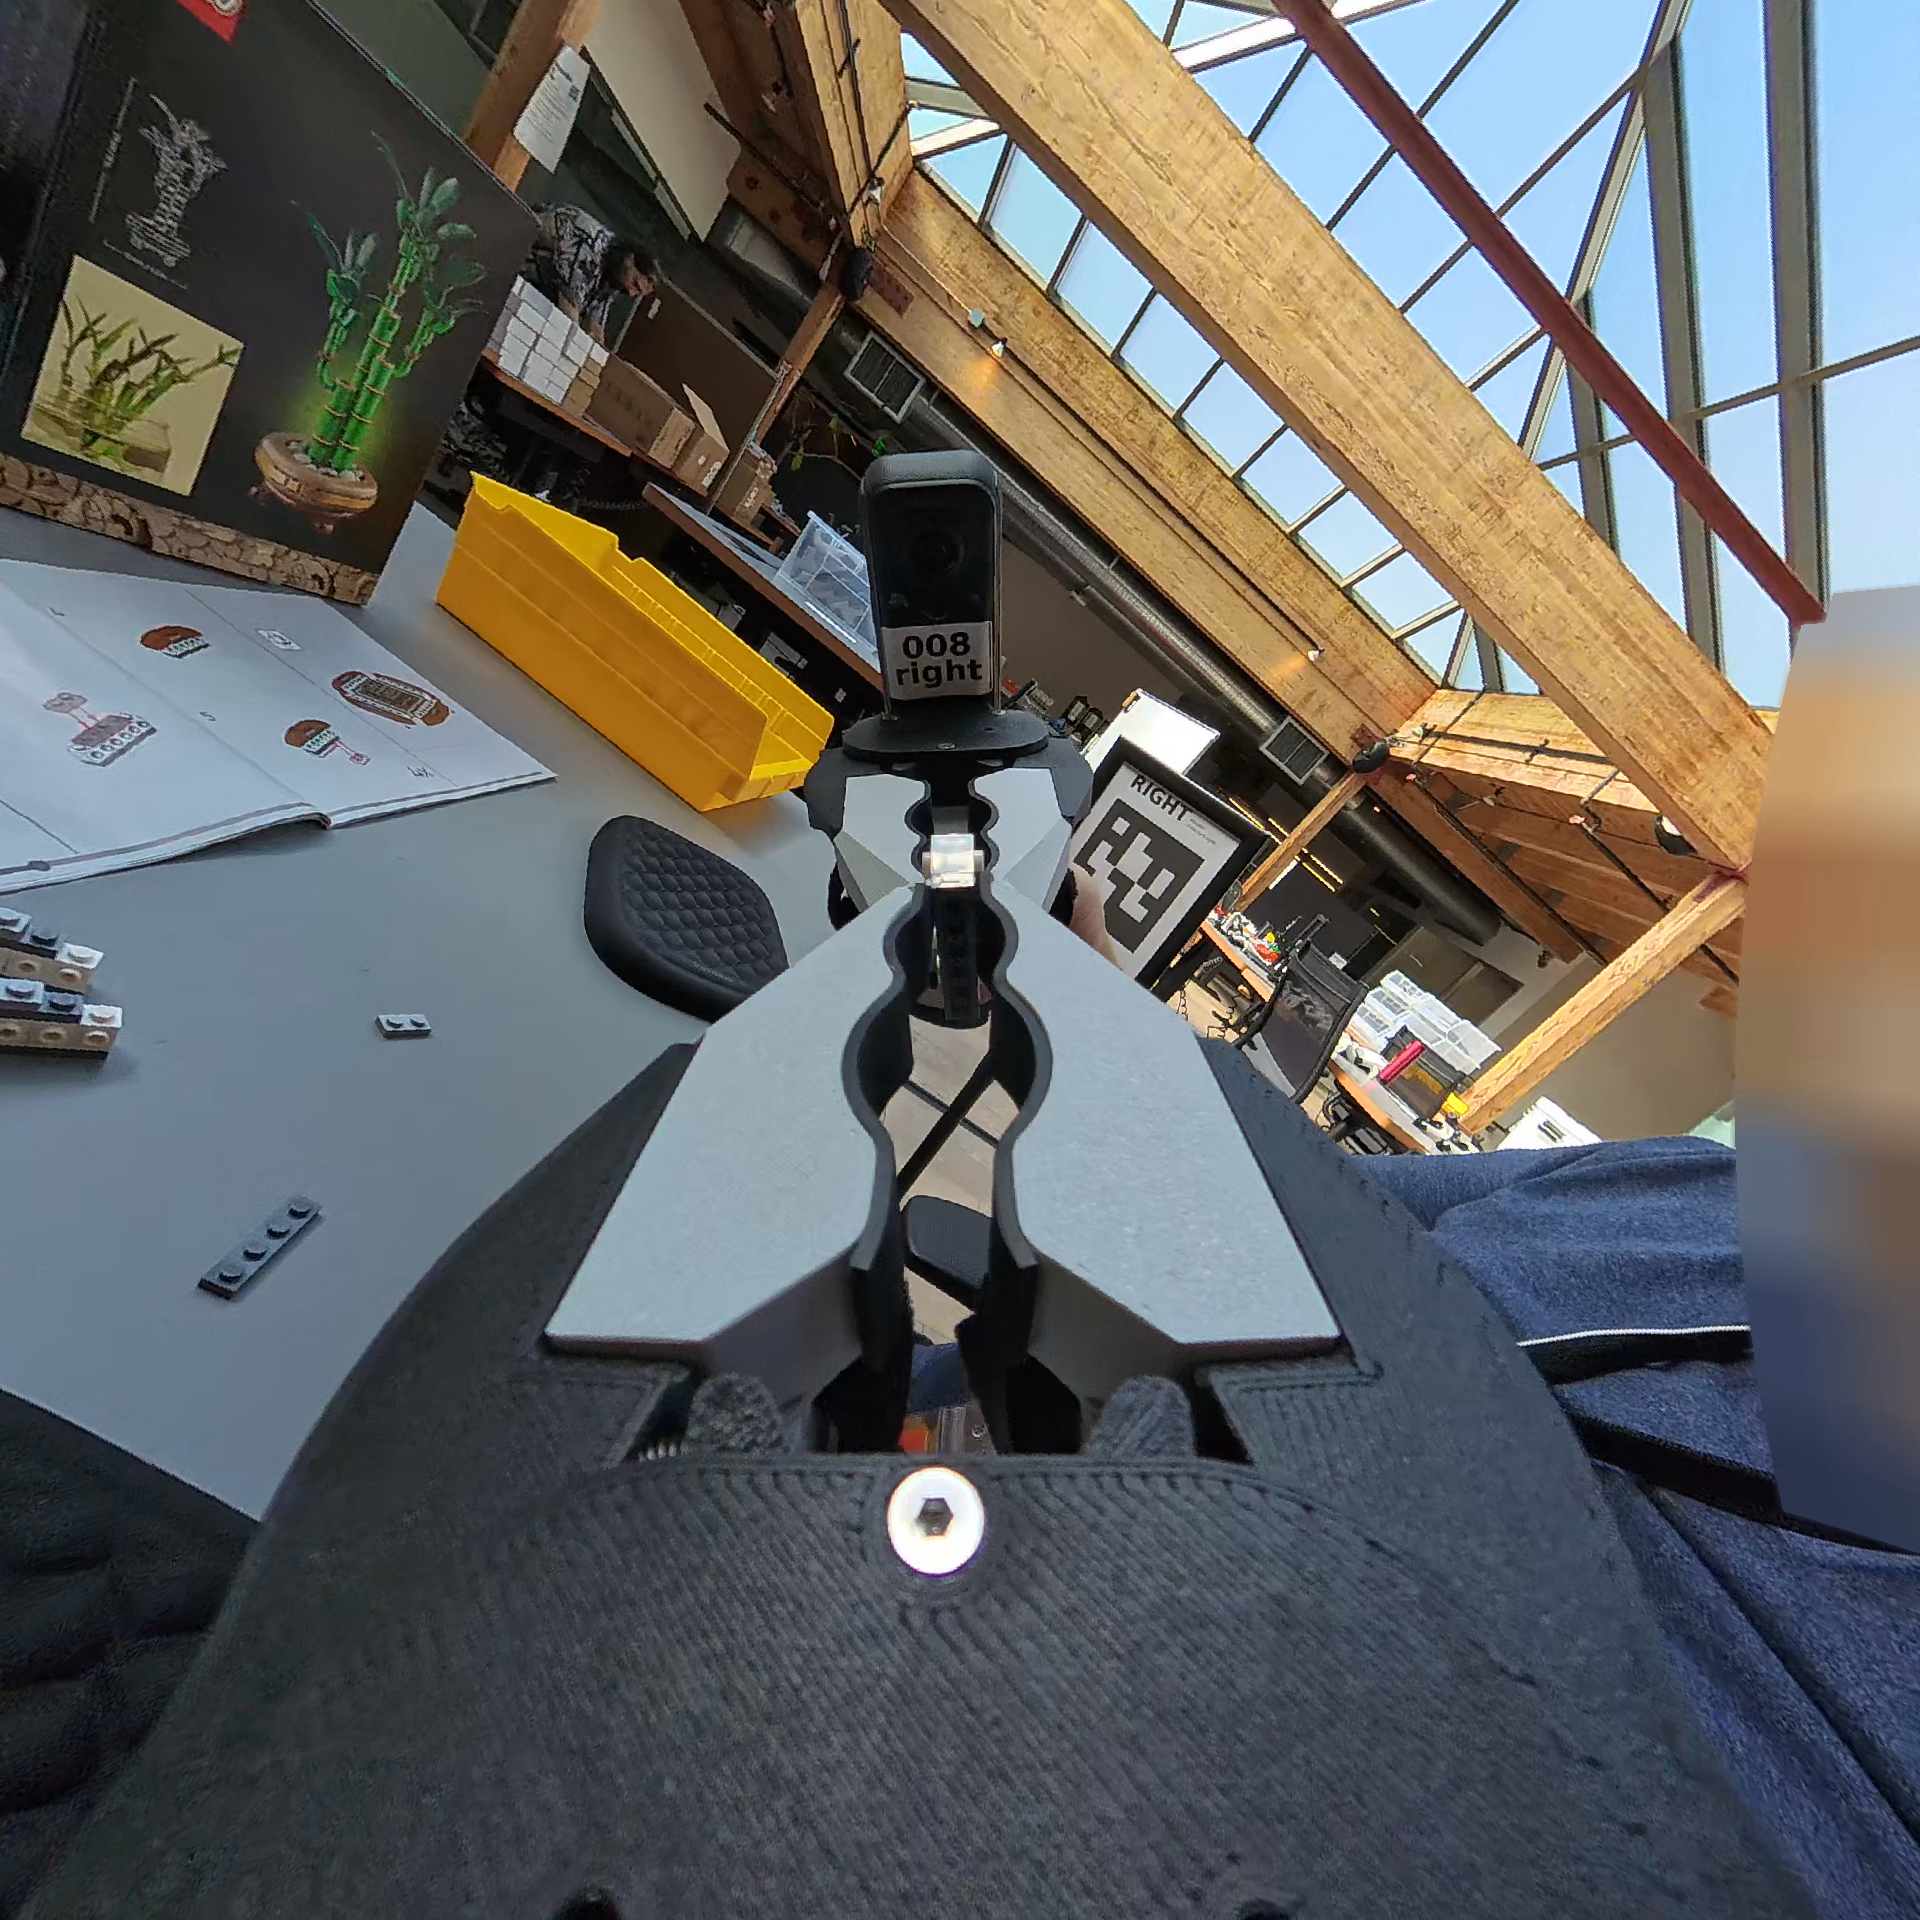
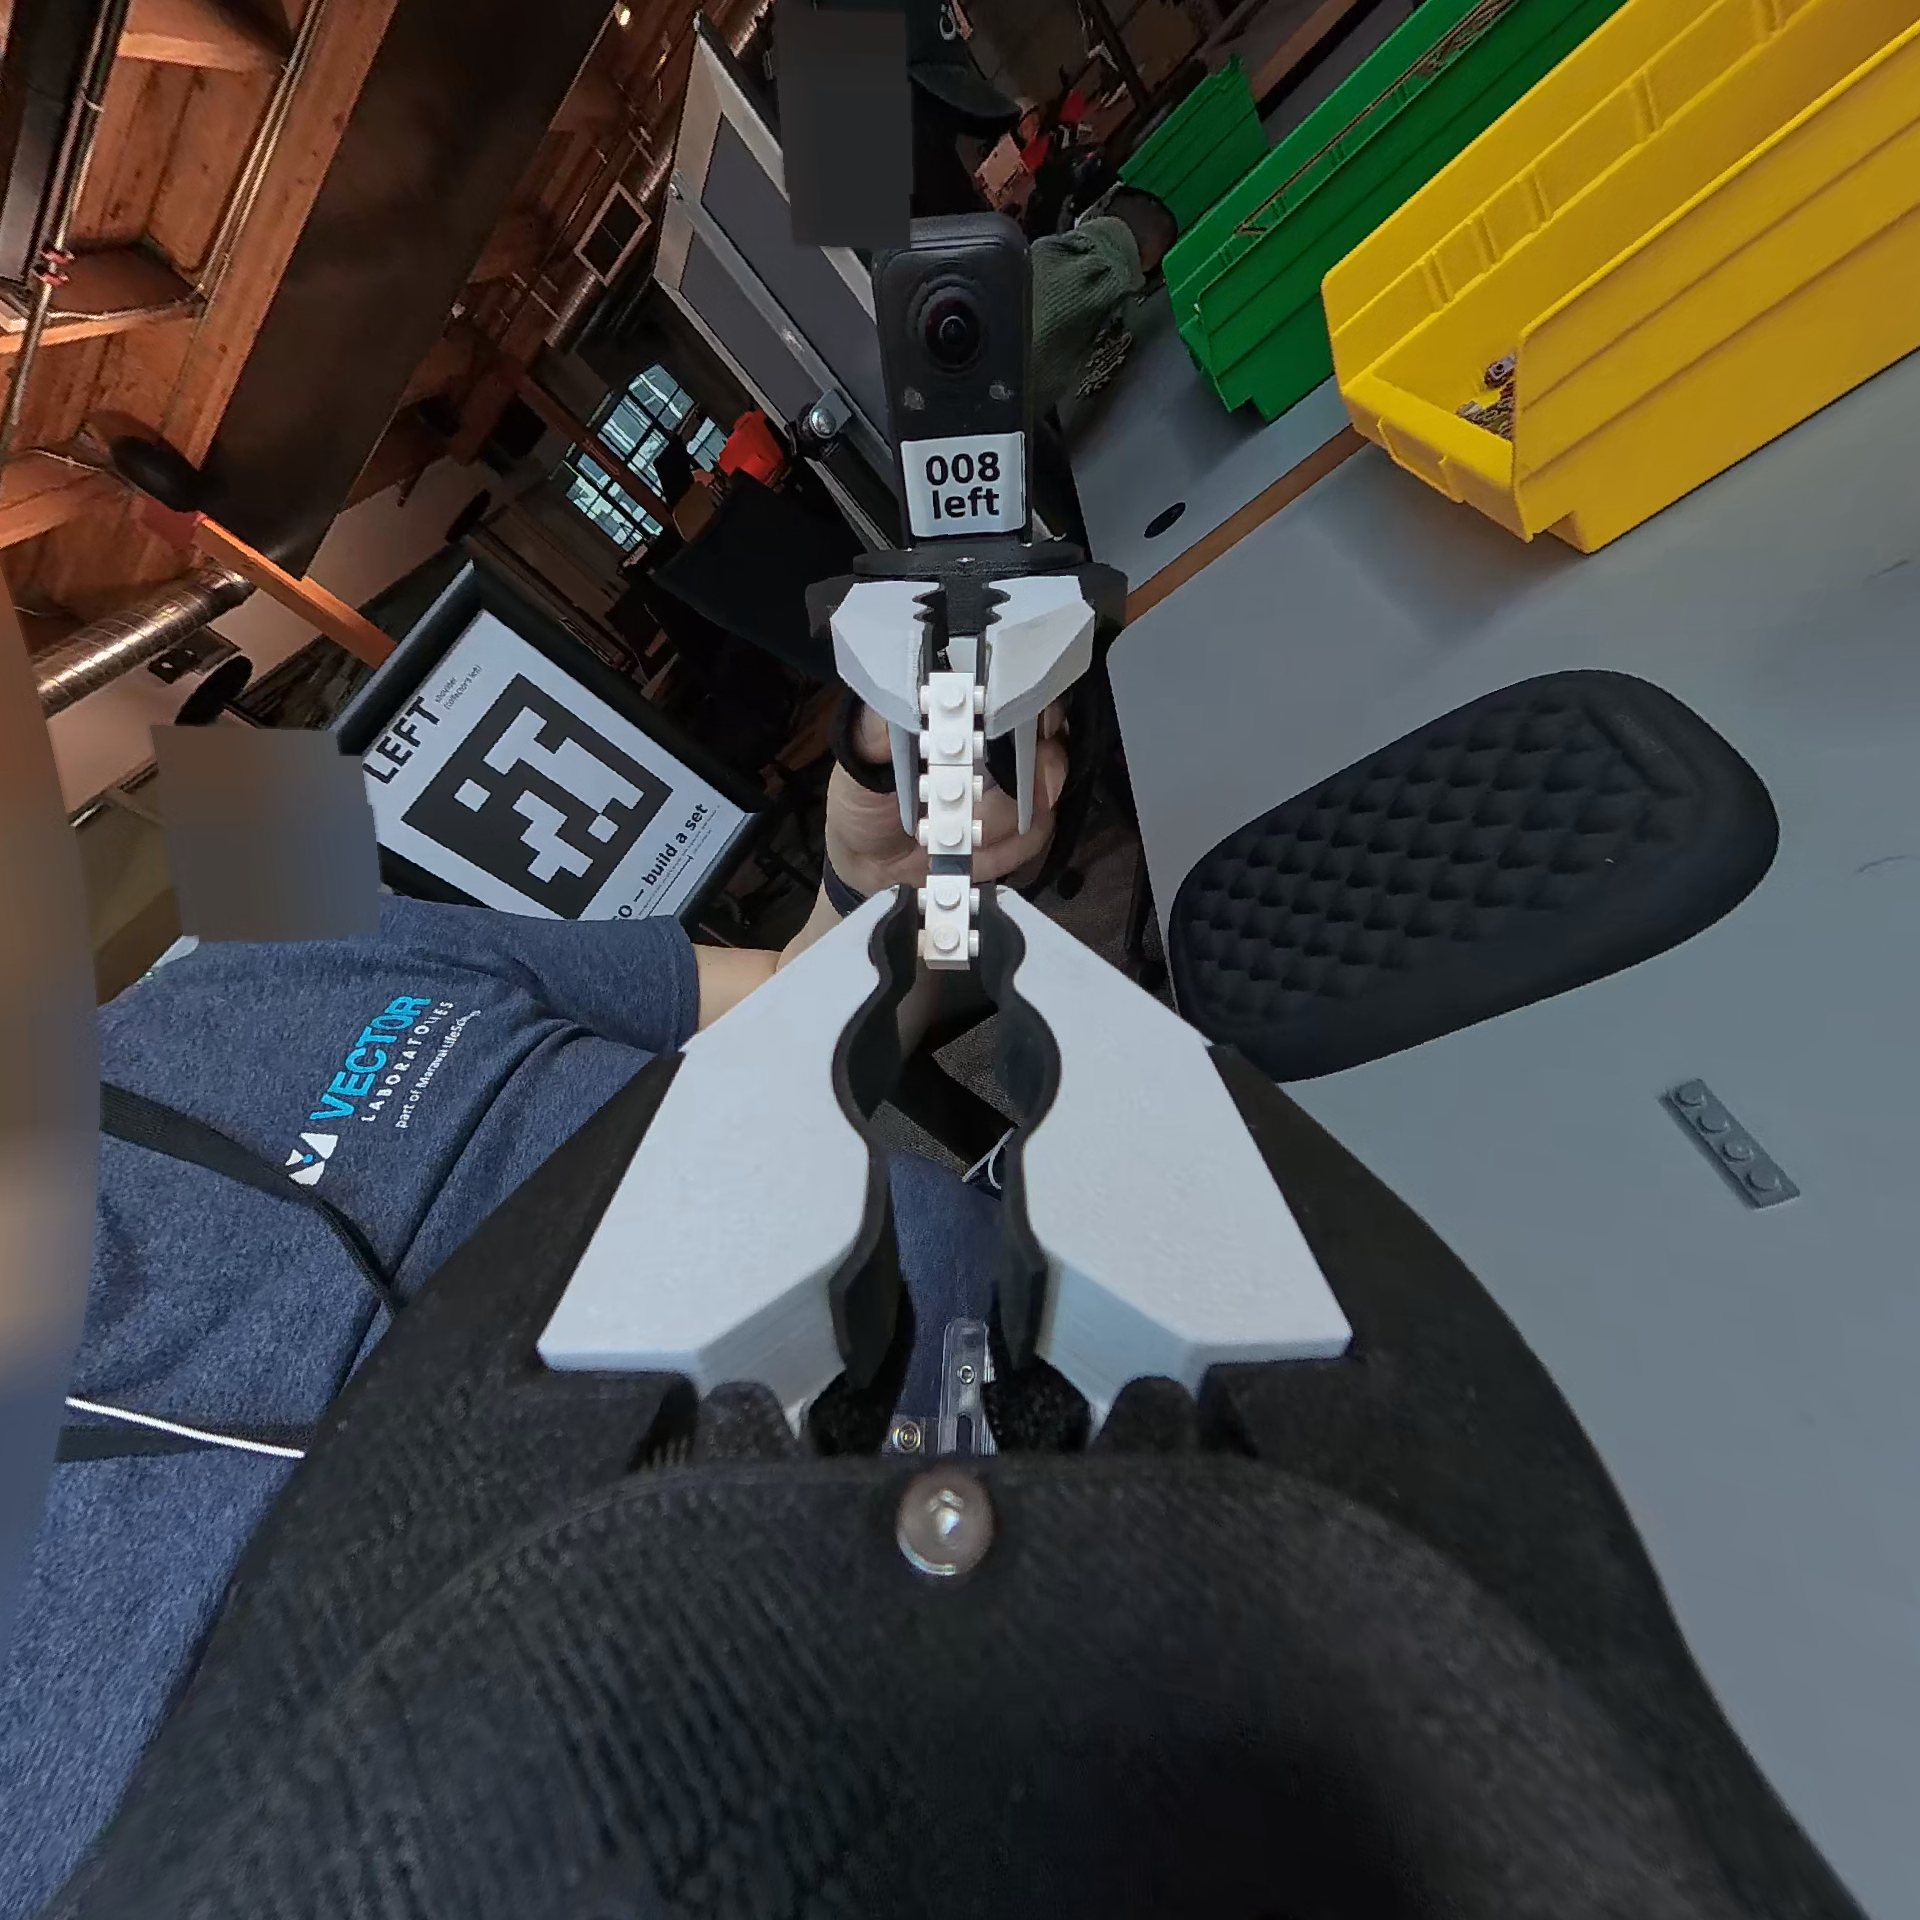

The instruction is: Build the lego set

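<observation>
A long thin Lego strip, white bricks on a black plate, is held in the air between my two grippers, which face each other. My right gripper is shut on its near end. My left gripper grips the far end. In the left wrist view my left gripper is shut on the strip, seen end-on with the black plate between the fingers. The right gripper meets it tip to tip. A dark grey four-stud plate lies on the grey table; it also shows in the right wrist view.
A small grey plate and built brick rows lie at the left. The open instruction booklet, the set's box, a yellow bin and a black pad are behind. A green bin stands farther off. A person in a blue shirt is close by.
</observation>
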Available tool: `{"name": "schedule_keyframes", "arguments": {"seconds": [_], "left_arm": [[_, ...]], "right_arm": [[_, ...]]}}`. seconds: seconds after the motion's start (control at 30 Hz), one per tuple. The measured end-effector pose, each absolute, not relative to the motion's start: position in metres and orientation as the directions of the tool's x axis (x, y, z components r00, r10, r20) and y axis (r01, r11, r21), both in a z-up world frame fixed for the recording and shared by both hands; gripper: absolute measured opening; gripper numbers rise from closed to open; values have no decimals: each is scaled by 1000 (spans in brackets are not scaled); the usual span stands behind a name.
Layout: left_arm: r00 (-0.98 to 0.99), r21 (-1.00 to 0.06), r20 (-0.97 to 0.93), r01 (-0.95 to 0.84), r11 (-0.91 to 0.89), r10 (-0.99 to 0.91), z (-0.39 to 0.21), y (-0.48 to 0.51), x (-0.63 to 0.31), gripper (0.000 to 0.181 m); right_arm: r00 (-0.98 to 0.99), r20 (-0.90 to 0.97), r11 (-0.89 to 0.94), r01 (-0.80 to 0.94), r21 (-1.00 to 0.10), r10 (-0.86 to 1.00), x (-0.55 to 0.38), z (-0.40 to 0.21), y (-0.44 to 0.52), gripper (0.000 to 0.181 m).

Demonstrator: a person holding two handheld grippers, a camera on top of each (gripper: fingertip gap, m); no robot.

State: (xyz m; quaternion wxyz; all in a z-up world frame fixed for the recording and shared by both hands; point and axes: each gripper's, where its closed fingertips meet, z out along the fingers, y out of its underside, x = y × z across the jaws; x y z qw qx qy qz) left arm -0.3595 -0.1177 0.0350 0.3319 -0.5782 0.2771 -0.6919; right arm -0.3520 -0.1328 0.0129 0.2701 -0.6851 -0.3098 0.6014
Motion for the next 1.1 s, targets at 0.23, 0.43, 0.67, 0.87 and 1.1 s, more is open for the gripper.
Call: {"name": "schedule_keyframes", "arguments": {"seconds": [0.23, 0.43, 0.67, 0.87, 1.1], "left_arm": [[-112, -734, 648, 175, -657, -753, 31, -107, -363, 5], [-129, -674, 695, 224, -704, -707, 23, -92, -365, 5], [-99, -654, 717, 246, -715, -690, 13, -78, -366, 5], [-102, -635, 730, 264, -726, -675, 11, -75, -365, 5], [-97, -661, 712, 242, -710, -695, 14, -81, -361, 5]], "right_arm": [[46, -690, -692, 39, -721, 722, -358, 7, -123, 10], [28, -723, -723, 3, -691, 690, -367, -3, -109, 10], [-4, -762, -762, -28, -647, 647, -381, -14, -98, 9], [-1, -756, -754, -67, -653, 655, -385, -14, -95, 9], [10, -736, -734, -50, -677, 677, -381, -11, -100, 10]]}}
